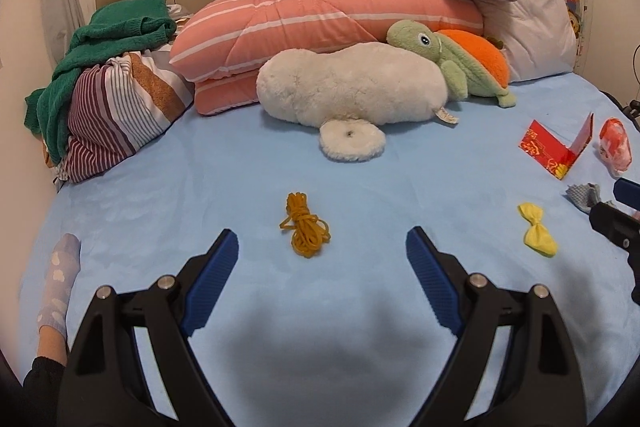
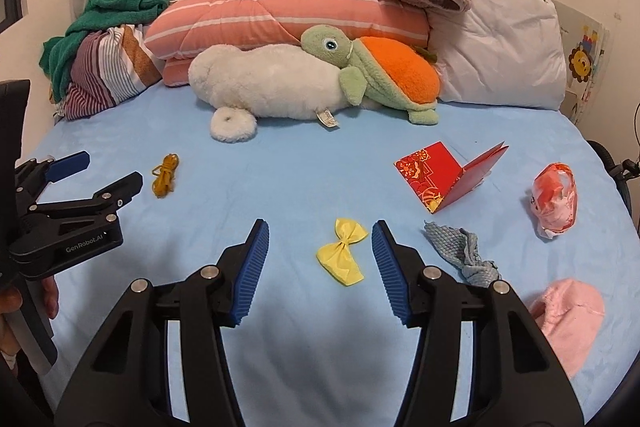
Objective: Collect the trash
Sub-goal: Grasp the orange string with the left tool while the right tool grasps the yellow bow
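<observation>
A mustard yarn bundle (image 1: 304,230) lies on the blue bed sheet (image 1: 200,187) just ahead of my open, empty left gripper (image 1: 322,239); it also shows in the right wrist view (image 2: 164,175). A yellow paper bow (image 2: 343,256) lies between the open fingers of my right gripper (image 2: 320,231), which is empty. To its right lie a grey-blue mesh scrap (image 2: 464,254), a red folded envelope (image 2: 444,175) and a crumpled red-and-clear wrapper (image 2: 555,199). The left gripper also shows at the left edge of the right wrist view (image 2: 108,171).
A white plush (image 2: 264,87), a green-and-orange turtle plush (image 2: 380,75), stacked pillows (image 2: 280,15) and clothes fill the head of the bed. A pink cloth (image 2: 568,319) lies at the right. A blue sock (image 1: 60,279) lies at the left.
</observation>
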A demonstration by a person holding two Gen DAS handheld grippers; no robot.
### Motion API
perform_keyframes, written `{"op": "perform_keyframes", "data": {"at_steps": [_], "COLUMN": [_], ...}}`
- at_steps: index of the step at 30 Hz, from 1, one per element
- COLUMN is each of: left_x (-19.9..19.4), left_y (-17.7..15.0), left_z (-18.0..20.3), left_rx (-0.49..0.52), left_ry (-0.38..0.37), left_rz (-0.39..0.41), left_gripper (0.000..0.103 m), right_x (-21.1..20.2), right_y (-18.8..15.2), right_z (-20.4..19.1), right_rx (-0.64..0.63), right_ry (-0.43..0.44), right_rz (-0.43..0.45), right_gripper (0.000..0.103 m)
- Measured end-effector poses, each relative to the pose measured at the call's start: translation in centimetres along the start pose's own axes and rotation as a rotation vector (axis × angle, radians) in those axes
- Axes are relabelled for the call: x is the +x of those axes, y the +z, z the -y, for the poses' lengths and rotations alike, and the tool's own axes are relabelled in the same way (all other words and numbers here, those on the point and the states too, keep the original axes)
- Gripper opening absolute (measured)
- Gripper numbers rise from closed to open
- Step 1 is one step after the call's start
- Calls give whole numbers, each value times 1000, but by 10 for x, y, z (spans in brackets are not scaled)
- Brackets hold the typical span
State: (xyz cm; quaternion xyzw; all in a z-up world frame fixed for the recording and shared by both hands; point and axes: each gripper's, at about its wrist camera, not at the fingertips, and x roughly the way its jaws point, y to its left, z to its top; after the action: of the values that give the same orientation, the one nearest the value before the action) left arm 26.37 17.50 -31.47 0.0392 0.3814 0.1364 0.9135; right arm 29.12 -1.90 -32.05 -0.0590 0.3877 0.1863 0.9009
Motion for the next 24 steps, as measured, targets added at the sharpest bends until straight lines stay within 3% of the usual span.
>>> {"op": "perform_keyframes", "data": {"at_steps": [8,17,19,24], "left_x": [52,92,97,110], "left_y": [0,-4,-6,-6], "left_z": [-11,-20,-18,-4], "left_rx": [-7,-10,-1,57], "left_ry": [34,17,18,2], "left_rz": [-28,-81,-88,-108], "left_gripper": [86,86,86,83], "right_x": [65,101,102,108], "right_y": [-13,-22,-21,-13], "right_z": [5,9,7,8], "right_rx": [9,35,23,15], "right_ry": [-30,-34,-37,-16], "right_rz": [-66,-119,-114,-118], "right_gripper": [52,52,47,21]}}
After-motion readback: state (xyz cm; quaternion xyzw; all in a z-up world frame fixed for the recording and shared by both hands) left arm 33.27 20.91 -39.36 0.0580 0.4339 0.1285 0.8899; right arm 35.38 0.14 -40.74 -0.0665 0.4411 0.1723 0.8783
